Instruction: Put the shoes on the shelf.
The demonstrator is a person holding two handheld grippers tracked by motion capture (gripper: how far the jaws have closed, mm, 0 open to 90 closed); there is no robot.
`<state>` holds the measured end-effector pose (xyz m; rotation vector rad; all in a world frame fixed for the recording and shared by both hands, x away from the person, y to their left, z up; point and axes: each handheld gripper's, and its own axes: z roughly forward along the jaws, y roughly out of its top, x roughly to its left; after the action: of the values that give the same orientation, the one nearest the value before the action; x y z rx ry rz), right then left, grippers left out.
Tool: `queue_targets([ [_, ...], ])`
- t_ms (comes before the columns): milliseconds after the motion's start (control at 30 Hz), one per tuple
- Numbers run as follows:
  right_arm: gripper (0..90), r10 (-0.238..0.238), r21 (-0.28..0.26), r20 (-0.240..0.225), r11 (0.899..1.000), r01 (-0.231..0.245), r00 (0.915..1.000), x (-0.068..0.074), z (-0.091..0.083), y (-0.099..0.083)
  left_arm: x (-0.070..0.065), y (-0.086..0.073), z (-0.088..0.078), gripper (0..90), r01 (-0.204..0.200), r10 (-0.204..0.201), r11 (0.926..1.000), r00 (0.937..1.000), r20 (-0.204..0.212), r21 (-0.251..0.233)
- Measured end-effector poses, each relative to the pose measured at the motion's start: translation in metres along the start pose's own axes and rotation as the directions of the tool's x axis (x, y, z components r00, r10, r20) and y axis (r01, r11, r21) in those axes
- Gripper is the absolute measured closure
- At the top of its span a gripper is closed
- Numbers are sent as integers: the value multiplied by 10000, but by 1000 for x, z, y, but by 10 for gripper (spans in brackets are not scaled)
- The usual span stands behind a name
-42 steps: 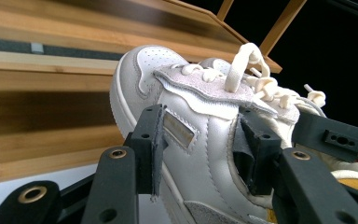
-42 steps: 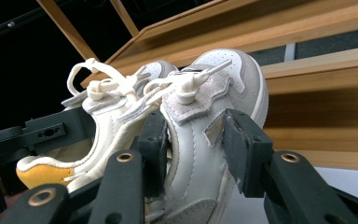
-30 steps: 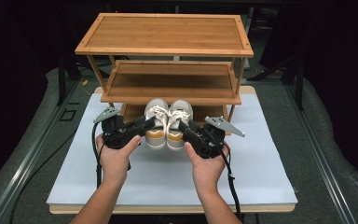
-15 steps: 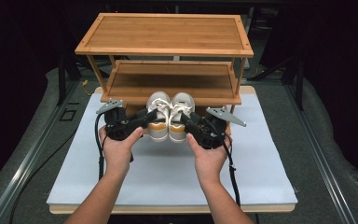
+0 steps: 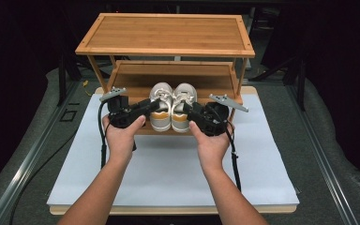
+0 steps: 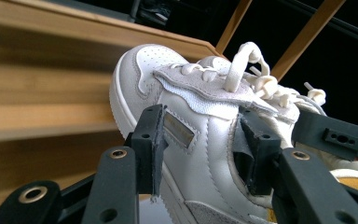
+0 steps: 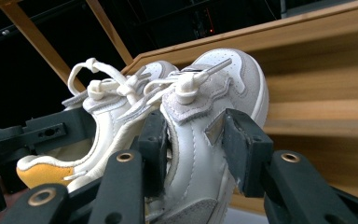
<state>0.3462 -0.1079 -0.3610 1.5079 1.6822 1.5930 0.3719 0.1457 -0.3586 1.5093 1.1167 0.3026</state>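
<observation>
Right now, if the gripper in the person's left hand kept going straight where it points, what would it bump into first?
The left gripper, already clamped on the left shoe, points inward across the pair, so it would probably press that shoe into the right shoe first. Depth is hard to judge.

High view overhead, facing forward-down, far. Gripper views super close, facing rack [image 5: 165, 33]; all share shoes [image 5: 172, 107].

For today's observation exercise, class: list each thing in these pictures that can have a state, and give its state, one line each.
Left shoe: laced, clamped by the left gripper, toe toward the rack.
Right shoe: laced, clamped by the right gripper, beside the left shoe.
Left gripper: shut on the left shoe's side.
Right gripper: shut on the right shoe's side.
Wooden rack: upright, top shelf bare.
</observation>
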Motion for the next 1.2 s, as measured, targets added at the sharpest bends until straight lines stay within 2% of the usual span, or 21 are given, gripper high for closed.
queue_targets([
  [33,606,19,-111,-25,9999,-19,10000,0,2,1,1,2,1,567,-16,16,10000,10000,-17,22],
  [233,606,-89,100,77,9999,88,9999,-1,9,7,5,7,7,567,34,-34,9999,10000,-53,128],
  [267,606,32,68,42,10000,-32,10000,-2,13,9,6,8,9,567,35,-34,9999,10000,-72,150],
  [300,606,15,166,128,9999,-17,9999,-3,14,10,7,10,10,568,86,-85,9998,9999,-71,162],
  [333,606,72,25,-8,10000,-72,10000,-3,17,11,9,12,11,567,166,-165,9998,9998,-86,142],
  [400,606,134,86,-8,9999,-134,9999,-4,20,14,12,14,14,567,313,-312,9995,9995,-44,110],
  [567,606,-38,196,100,9998,36,9999,-4,26,19,17,18,19,567,292,-291,9993,9996,-50,217],
  [667,606,21,346,75,9994,-24,10000,-7,31,21,20,19,23,568,431,-430,9988,9990,-74,224],
  [733,606,53,302,199,9995,-59,9998,-8,34,21,22,20,26,567,455,-452,9987,9989,-112,250],
  [800,606,65,245,127,9997,-68,9999,-9,39,21,24,20,28,567,527,-523,9982,9985,-142,269],
  [1200,604,365,445,224,9983,-375,9991,-16,49,23,32,22,39,565,825,-823,9954,9966,-70,493],
])
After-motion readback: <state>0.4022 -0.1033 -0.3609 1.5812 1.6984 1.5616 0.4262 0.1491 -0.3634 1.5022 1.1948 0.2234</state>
